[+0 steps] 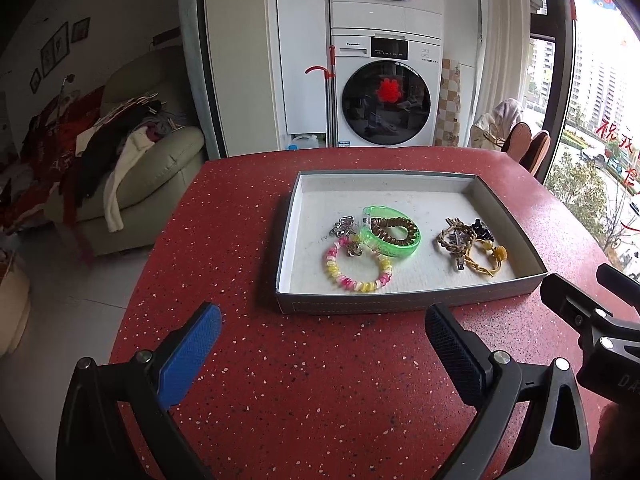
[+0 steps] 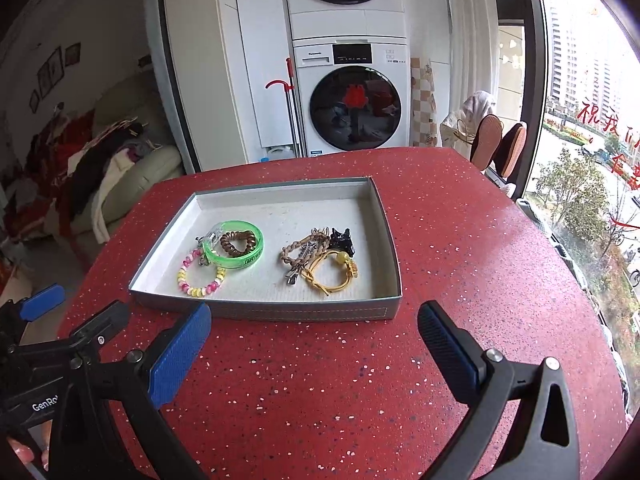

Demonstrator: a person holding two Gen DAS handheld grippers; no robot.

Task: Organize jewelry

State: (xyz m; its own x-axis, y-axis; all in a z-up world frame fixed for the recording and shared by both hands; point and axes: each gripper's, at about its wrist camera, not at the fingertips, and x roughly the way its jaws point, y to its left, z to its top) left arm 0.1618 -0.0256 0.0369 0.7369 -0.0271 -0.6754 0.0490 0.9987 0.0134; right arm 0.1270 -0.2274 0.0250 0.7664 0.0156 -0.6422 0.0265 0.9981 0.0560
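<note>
A shallow grey tray [image 1: 404,305] [image 2: 280,312] sits on the red speckled table [image 1: 312,380] [image 2: 320,380]. In it lie a pink-and-yellow bead bracelet [image 1: 357,266] [image 2: 200,276], a green bangle [image 1: 390,232] [image 2: 236,246] around a brown coil hair tie [image 1: 394,226] [image 2: 238,240], a braided tan bracelet [image 1: 454,236] [image 2: 298,254], a yellow cord bracelet [image 1: 490,258] [image 2: 334,274], a black clip [image 1: 482,228] [image 2: 341,239] and silver clips [image 1: 342,226]. My left gripper [image 1: 322,334] and right gripper [image 2: 314,332] are open and empty, just in front of the tray's near wall.
A stacked washer and dryer [image 1: 386,100] [image 2: 352,100] stand beyond the table. An armchair piled with clothes [image 1: 120,160] [image 2: 100,176] is at the left. A window [image 1: 600,140] [image 2: 592,160] is at the right. The right gripper's body [image 1: 592,320] shows in the left wrist view.
</note>
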